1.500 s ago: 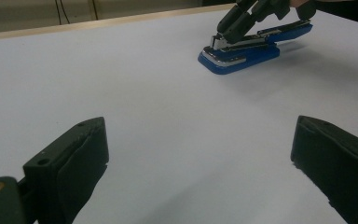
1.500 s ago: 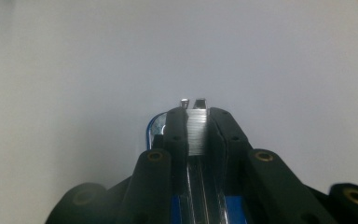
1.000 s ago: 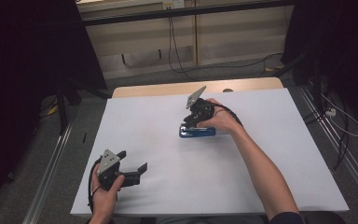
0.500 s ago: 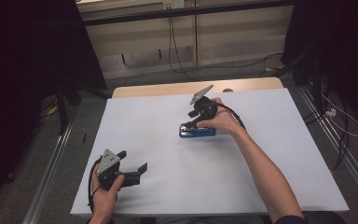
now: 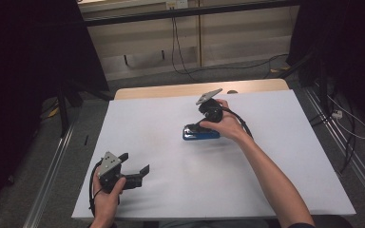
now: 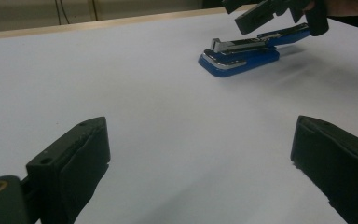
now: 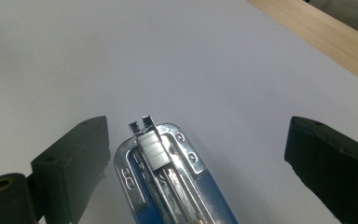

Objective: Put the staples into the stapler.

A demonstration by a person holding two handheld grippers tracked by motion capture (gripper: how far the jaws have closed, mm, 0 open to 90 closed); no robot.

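Observation:
A blue stapler (image 5: pixel 200 133) lies on the white tabletop (image 5: pixel 285 156), right of the middle. Its metal channel with a row of staples (image 7: pixel 151 149) is exposed. My right gripper (image 5: pixel 195 126) hovers just over the stapler, pointing down at it. Its jaws have just been opening and now stand wide, open, on either side of the stapler (image 7: pixel 168 177) without touching it. In the left gripper view the stapler (image 6: pixel 242 53) lies far ahead, with the right gripper (image 6: pixel 270 11) above it. My left gripper (image 5: pixel 135 163) rests open near the front left corner, nothing between its jaws.
A wooden strip (image 5: pixel 171 90) runs along the table's far edge. Cables (image 5: pixel 342 123) trail on the floor to the right and behind. Metal rails (image 5: pixel 52 166) flank the table on both sides.
The right gripper's jaws have spread apart over the stapler and the hand has shifted slightly right. The stapler stays where it was. The left gripper has not moved.

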